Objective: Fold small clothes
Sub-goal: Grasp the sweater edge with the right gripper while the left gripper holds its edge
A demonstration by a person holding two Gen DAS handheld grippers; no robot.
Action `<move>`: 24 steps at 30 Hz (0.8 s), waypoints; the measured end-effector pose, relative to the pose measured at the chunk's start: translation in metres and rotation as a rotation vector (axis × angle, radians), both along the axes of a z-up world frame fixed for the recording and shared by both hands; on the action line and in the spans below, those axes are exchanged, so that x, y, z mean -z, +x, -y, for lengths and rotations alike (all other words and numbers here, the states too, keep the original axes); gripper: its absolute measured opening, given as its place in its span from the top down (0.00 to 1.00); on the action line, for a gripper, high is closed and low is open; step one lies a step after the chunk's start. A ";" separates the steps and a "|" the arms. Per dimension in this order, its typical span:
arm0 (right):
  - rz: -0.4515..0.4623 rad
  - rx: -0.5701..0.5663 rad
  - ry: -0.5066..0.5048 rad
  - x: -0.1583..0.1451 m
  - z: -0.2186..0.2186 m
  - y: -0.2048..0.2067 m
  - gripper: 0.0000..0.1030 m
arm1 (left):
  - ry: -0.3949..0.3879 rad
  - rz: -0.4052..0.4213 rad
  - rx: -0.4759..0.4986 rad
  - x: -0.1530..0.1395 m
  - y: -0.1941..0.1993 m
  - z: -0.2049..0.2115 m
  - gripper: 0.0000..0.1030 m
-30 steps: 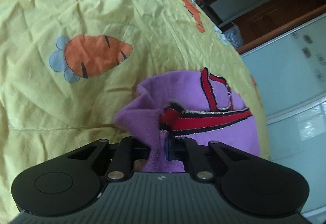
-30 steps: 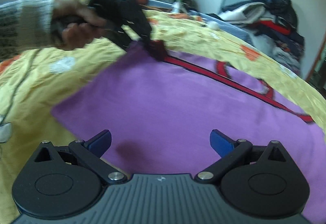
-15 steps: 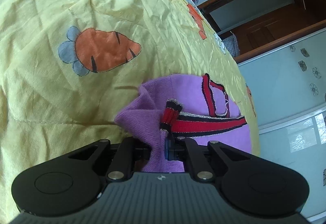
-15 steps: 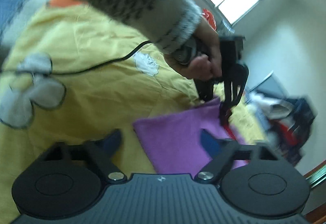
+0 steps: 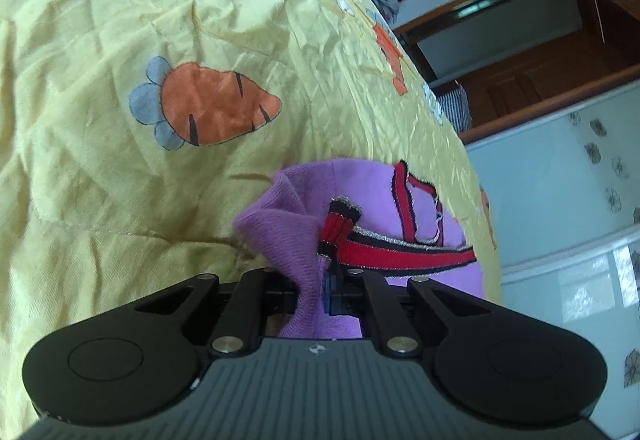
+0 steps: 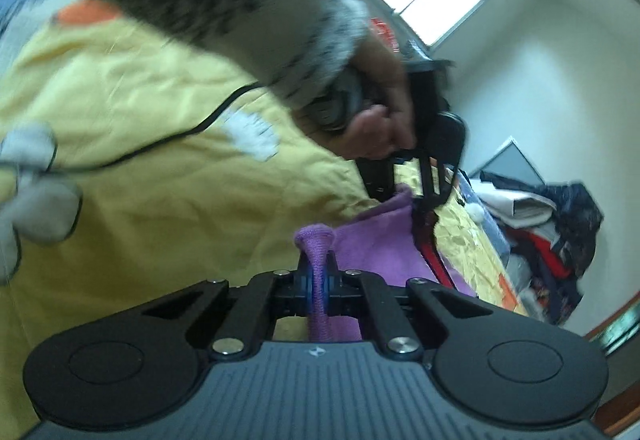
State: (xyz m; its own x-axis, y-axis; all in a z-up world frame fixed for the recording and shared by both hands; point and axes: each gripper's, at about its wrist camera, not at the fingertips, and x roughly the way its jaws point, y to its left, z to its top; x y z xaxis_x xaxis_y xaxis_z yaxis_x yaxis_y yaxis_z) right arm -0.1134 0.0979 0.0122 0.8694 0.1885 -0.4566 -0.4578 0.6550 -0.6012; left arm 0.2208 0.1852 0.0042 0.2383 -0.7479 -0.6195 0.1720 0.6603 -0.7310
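Observation:
A small purple knit garment with red and black striped trim lies on the yellow bedspread. My left gripper is shut on its bunched corner beside the trim. My right gripper is shut on another corner of the purple garment, which sticks up between the pads. In the right wrist view the left gripper is held by a hand above the garment's far edge.
The bedspread carries carrot prints and white flowers. A black cable runs across it. A pile of clothes lies at the bed's far end. A wooden door frame and a glass panel stand beside the bed.
My right gripper has swung to the garment's near corner and closed on it; it was open before. My left gripper keeps its hold and has barely moved.

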 end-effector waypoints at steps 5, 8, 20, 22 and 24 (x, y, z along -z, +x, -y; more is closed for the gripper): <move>-0.015 0.048 0.205 -0.031 0.031 0.003 0.96 | 0.016 -0.010 -0.050 -0.020 -0.006 0.003 0.90; -0.071 0.092 0.389 -0.051 0.061 0.009 0.96 | 0.033 -0.009 -0.070 -0.037 -0.008 0.012 0.91; -0.137 0.327 0.801 -0.068 0.203 0.010 0.96 | 0.080 -0.038 -0.099 -0.074 -0.006 0.106 0.91; -0.148 0.364 0.856 -0.063 0.227 0.007 0.96 | 0.094 -0.040 -0.084 -0.074 -0.007 0.128 0.91; -0.147 0.393 0.899 -0.062 0.245 0.001 0.96 | 0.111 -0.040 -0.071 -0.074 -0.007 0.149 0.91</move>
